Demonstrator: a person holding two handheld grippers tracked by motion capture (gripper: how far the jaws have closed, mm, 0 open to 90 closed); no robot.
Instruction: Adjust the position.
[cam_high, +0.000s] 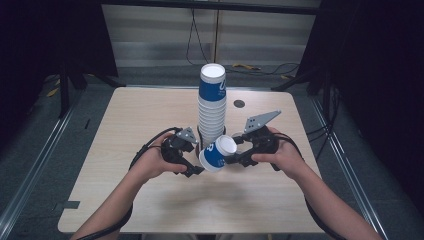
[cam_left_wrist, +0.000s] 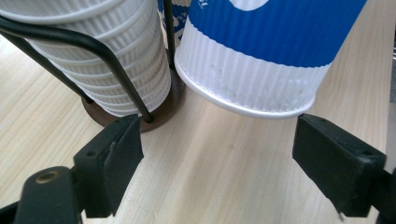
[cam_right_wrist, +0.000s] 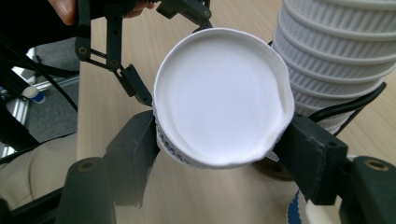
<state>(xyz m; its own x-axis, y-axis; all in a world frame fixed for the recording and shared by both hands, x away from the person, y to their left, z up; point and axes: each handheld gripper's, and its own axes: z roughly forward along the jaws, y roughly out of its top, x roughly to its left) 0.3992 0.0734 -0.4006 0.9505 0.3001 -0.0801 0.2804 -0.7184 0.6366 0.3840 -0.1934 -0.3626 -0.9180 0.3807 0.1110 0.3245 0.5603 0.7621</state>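
A single blue-and-white paper cup (cam_right_wrist: 223, 95) is being clamped near its open mouth between the two black jaws of the right gripper (cam_right_wrist: 224, 154), the rim being squeezed slightly out of round where the pads press on it. The cup is being held tilted above the table (cam_high: 150, 115), just in front of the stack, its mouth turned toward the right gripper's camera and its base toward the left gripper (cam_high: 192, 167). In the left gripper view, that gripper's two jaws are being kept apart, one on each side of the cup's white ribbed base, with nothing pressed between them. One tall stack of cups (cam_high: 212, 102) is being kept upright just behind the held cup, in a black wire holder (cam_left_wrist: 93, 51) on a round dark base (cam_left_wrist: 161, 112); the top cup is showing the same blue band, and the white ribs below it are too close-packed to be counted exactly. Two hands are being seen in the high view, the left hand (cam_high: 152, 162) and the right hand (cam_high: 282, 152), one on each gripper. One small dark round disc (cam_high: 239, 103) is being seen on the table beyond the stack.
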